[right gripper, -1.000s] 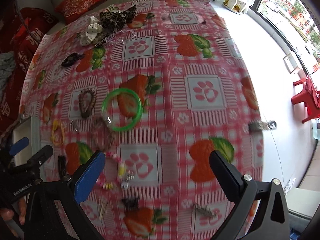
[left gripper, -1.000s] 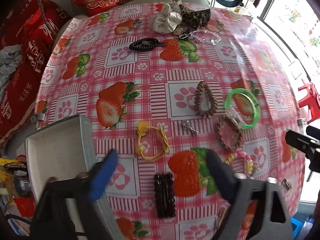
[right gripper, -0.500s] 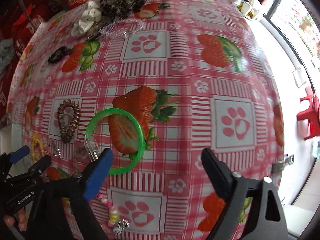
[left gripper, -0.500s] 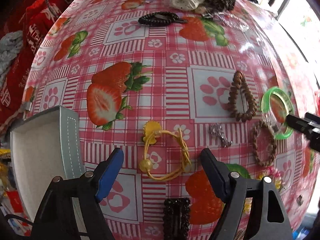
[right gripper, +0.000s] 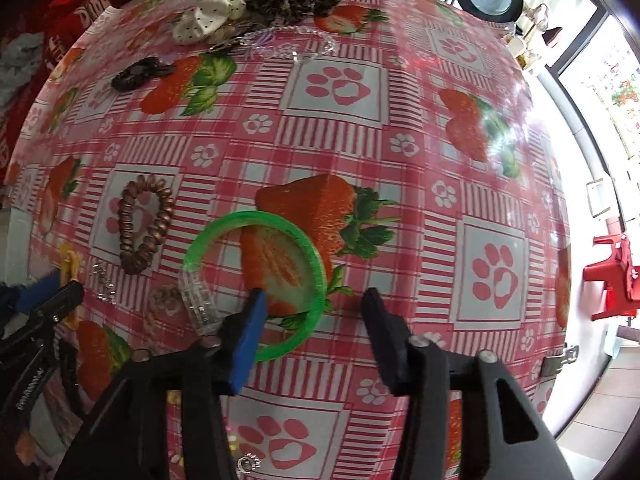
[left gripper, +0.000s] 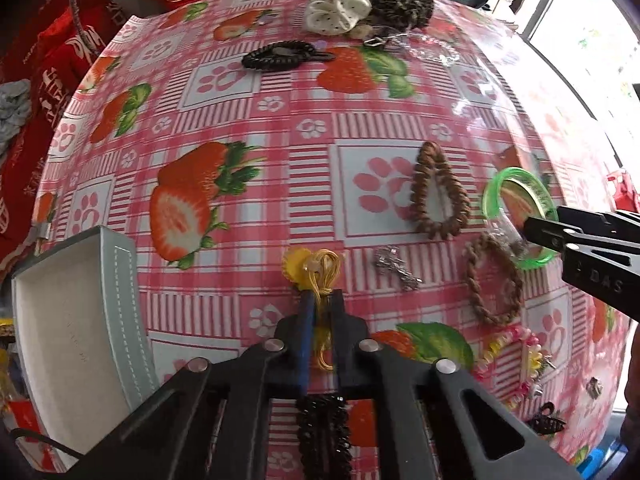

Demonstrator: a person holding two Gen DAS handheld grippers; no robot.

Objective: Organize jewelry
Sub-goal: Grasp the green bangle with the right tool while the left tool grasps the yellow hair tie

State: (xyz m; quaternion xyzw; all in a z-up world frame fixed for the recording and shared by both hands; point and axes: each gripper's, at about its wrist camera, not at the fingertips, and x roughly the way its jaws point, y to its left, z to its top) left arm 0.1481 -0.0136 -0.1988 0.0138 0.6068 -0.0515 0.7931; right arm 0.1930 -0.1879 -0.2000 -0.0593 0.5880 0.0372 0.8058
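My left gripper (left gripper: 322, 294) is shut on the yellow cord bracelet (left gripper: 320, 270), which lies on the strawberry tablecloth just right of the open grey jewelry box (left gripper: 116, 300). My right gripper (right gripper: 314, 300) is open, low over the green bangle (right gripper: 256, 276). Its blue finger (right gripper: 250, 332) stands inside the ring and the black finger outside it, with the near right rim between them. The bangle also shows in the left wrist view (left gripper: 516, 216). A clear plastic clip (right gripper: 198, 304) lies against the bangle's left edge.
On the cloth lie a brown spiral hair tie (left gripper: 438, 192), a twisted brown bracelet (left gripper: 494, 280), a silver charm (left gripper: 396, 266), a pastel bead bracelet (left gripper: 514, 346), a black hair clip (left gripper: 322, 432), a black spiral tie (left gripper: 280, 56) and scrunchies (left gripper: 340, 8) at the far edge.
My left gripper has moved forward and closed on the yellow cord bracelet. My right gripper has come down over the green bangle and narrowed, one finger now inside the ring.
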